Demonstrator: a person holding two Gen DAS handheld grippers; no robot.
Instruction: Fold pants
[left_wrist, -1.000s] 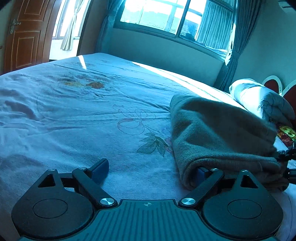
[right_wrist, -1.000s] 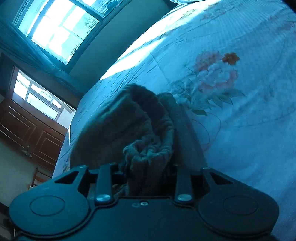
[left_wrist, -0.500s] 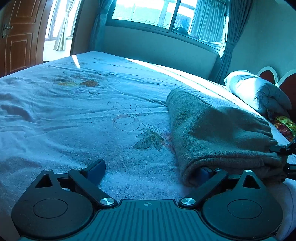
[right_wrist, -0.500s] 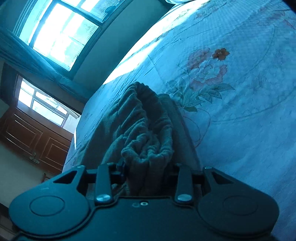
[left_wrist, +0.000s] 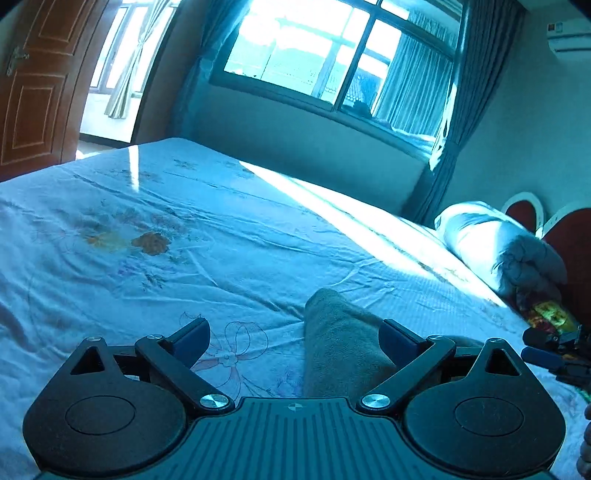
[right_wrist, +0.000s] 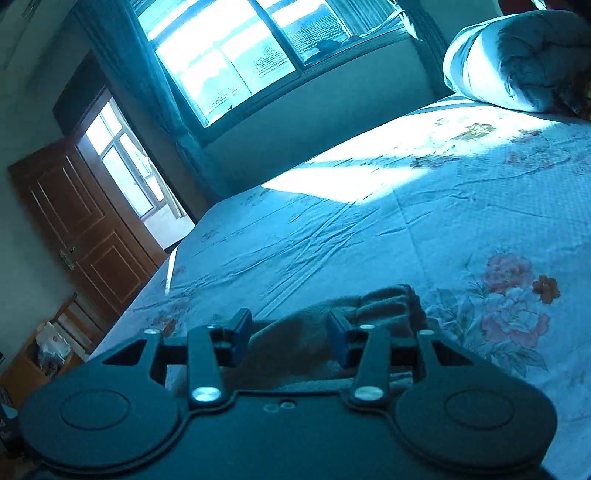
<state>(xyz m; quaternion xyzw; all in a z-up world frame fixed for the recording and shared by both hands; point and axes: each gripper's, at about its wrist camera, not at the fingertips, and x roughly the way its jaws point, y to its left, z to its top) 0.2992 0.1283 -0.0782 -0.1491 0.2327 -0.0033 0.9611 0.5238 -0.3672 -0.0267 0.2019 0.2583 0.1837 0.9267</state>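
Now that both grippers have lifted away from the pants (left_wrist: 343, 347), I judge the fold released and the task near its end. Compared with a second ago, when my right gripper (right_wrist: 290, 338) was clamped on the bunched waistband, its jaws have just been opening and now stand apart with the cloth lying below and beyond them, not pinched. My left gripper (left_wrist: 293, 338) has its jaws spread wide; half a second ago one finger sat under the fold's edge, now it is clear of it. The pants rest as a grey folded bundle on the bed (left_wrist: 221, 236), at about five o'clock in the left wrist view, low and central in the right. Whether the layers lie square I cannot tell, as the gripper bodies hide the near edge. Around: a pillow (left_wrist: 495, 243) at three o'clock, a window (left_wrist: 332, 62) at twelve, a door (left_wrist: 33, 85) at ten. Nothing obstructs withdrawal
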